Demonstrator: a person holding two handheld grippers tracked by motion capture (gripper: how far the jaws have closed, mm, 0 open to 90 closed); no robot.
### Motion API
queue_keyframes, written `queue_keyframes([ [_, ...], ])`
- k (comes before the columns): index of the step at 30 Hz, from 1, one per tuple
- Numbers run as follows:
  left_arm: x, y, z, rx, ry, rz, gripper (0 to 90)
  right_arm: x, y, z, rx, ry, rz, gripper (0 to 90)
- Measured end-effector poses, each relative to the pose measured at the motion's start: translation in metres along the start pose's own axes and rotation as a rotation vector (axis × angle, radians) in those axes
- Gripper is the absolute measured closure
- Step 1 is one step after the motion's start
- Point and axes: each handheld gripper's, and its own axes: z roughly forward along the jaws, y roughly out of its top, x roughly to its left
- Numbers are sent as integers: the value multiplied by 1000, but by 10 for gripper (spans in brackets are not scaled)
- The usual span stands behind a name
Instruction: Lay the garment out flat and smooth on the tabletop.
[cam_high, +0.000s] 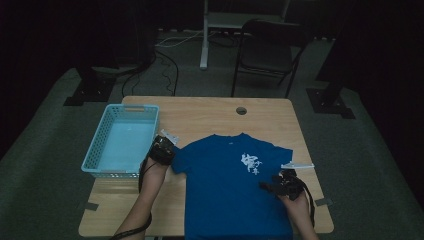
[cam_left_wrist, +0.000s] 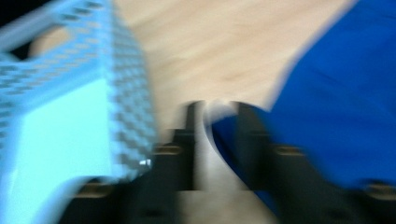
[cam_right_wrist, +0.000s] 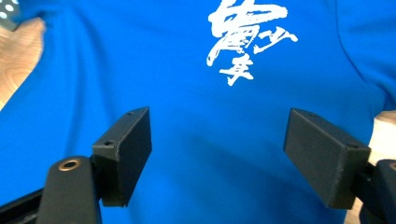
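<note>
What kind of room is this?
Probably a dim studio for filming: a wooden table stands on grey carpet, with cables and a folding chair behind.

Black blocky fingers (cam_right_wrist: 123, 154), brass screws

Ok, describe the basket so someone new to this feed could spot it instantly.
Start at the wooden table and look to its far left corner, left of the blue T-shirt. The basket sits there: a pale blue, rectangular plastic one with perforated walls, the only container on the table.
</note>
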Motion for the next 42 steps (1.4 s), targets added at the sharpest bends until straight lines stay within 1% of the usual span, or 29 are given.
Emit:
queue_keyframes([
  [1, 1, 0, 0, -2, 13, -16, 603, 0, 0, 0, 0, 1, 2, 228],
  [2, 1, 0, 0, -9, 3, -30, 588, 0, 0, 0, -1, 0, 2, 220],
  [3, 1, -1, -1, -10, -12, -36, 521, 0, 0, -1, -2, 8, 5, 208],
  [4, -1, -2, -1, -16, -56, -45, 474, -1, 1, -1, -3, 14, 8, 203],
  [5, -4, -4, -1, -19, -108, -57, 432, -1, 1, 0, -1, 12, 10, 194],
  [6, -8, -5, -2, -22, -149, -64, 396, 0, 1, 0, 7, 4, 2, 166],
  [7, -12, -6, -2, -25, -185, -63, 393, 0, 2, 1, 7, -4, -9, 149],
  [8, -18, -7, -3, -23, -240, -67, 367, 1, 3, 1, 2, -16, -14, 149],
  [9, -22, -8, -4, -18, -271, -65, 331, 1, 5, 2, -10, -31, -9, 149],
  [10, -28, -8, -4, -13, -310, -52, 327, 1, 6, 2, -16, -40, -2, 149],
  [12, -40, -9, -6, -10, -366, -30, 297, 3, 13, 5, -30, -76, 6, 150],
  [13, -45, -9, -7, -13, -400, -27, 296, 3, 17, 7, -31, -98, 5, 149],
  [14, -49, -9, -8, -16, -422, -29, 289, 4, 21, 9, -36, -119, 7, 149],
  [15, -53, -9, -8, -16, -440, -32, 238, 5, 25, 12, -42, -140, 8, 149],
  [16, -55, -9, -8, -13, -444, -34, 186, 6, 30, 15, -51, -164, 8, 149],
  [17, -57, -10, -7, -20, -443, -37, 181, 7, 32, 17, -56, -177, 12, 149],
  [18, -60, -11, -6, -16, -449, -32, 109, 8, 35, 20, -63, -195, 11, 149],
  [20, -66, -14, -4, -3, -414, -17, 88, 11, 39, 25, -75, -223, 8, 149],
  [21, -69, -16, -1, 16, -413, -8, 33, 11, 39, 28, -75, -235, 7, 149],
  [22, -72, -19, 2, 28, -415, -8, 0, 12, 39, 32, -73, -244, 7, 149],
  [25, -77, -26, 10, 65, -408, 14, 0, 12, 38, 42, -51, -290, -5, 149],
  [27, -80, -30, 16, 100, -421, 36, 0, 11, 36, 49, -34, -310, -12, 149],
  [28, -82, -32, 19, 116, -419, 49, 0, 11, 34, 53, -27, -319, -22, 150],
  [29, -82, -33, 20, 118, -436, 44, 0, 10, 32, 56, -18, -334, -33, 149],
  [30, -81, -34, 21, 118, -442, 36, 0, 10, 30, 60, -10, -363, -52, 145],
  [31, -81, -33, 21, 119, -444, 41, 0, 11, 29, 62, -13, -395, -83, 133],
  [35, -79, -30, 24, 125, -458, 64, 0, 7, 27, 62, -39, -394, -80, 124],
  [39, -78, -24, 31, 116, -460, 57, 0, -3, 33, 63, -48, -408, -63, 124],
  [42, -77, -17, 39, 112, -457, 53, 0, -10, 38, 64, -54, -412, -58, 123],
])
